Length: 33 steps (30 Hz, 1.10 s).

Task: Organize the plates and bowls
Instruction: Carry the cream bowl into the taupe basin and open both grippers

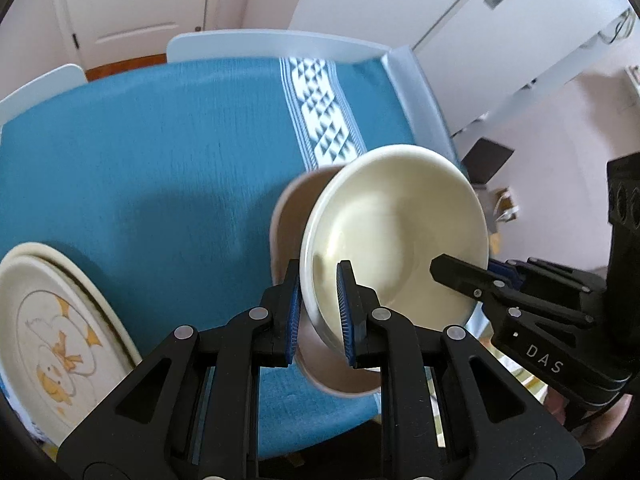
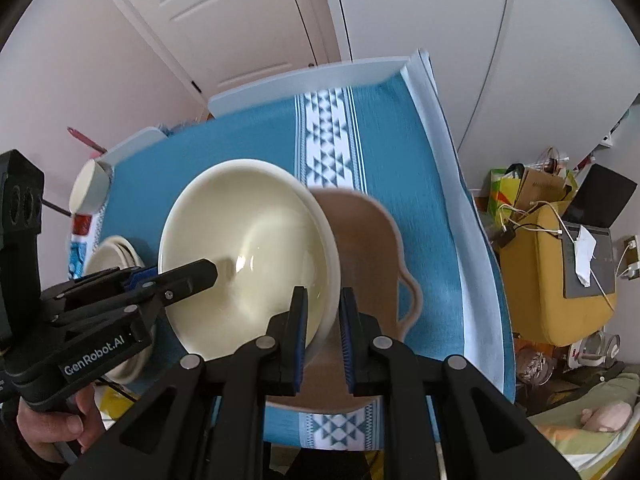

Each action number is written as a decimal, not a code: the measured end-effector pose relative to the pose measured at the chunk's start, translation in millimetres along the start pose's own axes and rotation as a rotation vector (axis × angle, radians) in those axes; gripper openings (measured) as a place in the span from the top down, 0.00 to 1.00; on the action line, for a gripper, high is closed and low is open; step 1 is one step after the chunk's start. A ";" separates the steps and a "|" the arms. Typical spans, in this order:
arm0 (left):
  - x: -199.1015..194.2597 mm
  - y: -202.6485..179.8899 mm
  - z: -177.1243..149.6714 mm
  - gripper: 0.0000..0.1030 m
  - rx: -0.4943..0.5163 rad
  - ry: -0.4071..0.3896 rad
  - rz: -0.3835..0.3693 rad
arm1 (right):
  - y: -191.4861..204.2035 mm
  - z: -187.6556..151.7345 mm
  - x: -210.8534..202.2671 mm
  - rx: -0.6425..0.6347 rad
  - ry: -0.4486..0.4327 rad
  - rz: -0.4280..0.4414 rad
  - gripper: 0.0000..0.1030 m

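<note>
I am working over the table [image 1: 416,92], which is wearing a blue cloth [image 1: 140,160] with a white patterned band [image 1: 320,120] running down it. Two stacked plates [image 1: 52,320] with a duck drawing on the top one are lying at the near left edge of the cloth in my left wrist view.

Beside the patterned band, a tan bowl [image 2: 364,248] with a loop handle is sitting on the cloth. I am holding a cream bowl [image 1: 396,232] tilted over it, partly inside its opening, with the cream rim leaning up and away from the tan one.

My left gripper [image 1: 318,312] is pinching the cream bowl's near rim: one blue pad is pressing the outer wall and the other is lying inside the bowl, so the rim is running straight between my fingers. My right gripper [image 2: 323,340] is clamping the same bowl at its opposite edge, one finger inside and one outside, though on that side I am seeing a small gap between the outer pad and the wall. Each gripper is reaching into the other's view across the bowl's hollow.
</note>
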State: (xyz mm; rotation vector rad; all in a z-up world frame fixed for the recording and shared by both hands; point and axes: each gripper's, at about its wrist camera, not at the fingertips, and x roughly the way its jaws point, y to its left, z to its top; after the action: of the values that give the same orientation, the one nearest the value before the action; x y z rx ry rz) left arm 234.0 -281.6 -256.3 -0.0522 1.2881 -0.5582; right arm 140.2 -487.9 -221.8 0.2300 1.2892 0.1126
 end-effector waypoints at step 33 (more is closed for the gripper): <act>-29.2 -22.2 4.3 0.84 0.098 -0.054 0.151 | -9.1 3.3 -22.7 -0.050 -0.040 0.017 0.86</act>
State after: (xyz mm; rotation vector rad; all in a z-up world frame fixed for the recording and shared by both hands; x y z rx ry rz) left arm 225.0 -289.8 -221.4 0.1102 1.1992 -0.4859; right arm 136.7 -501.8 -201.7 0.1996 1.2432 0.1531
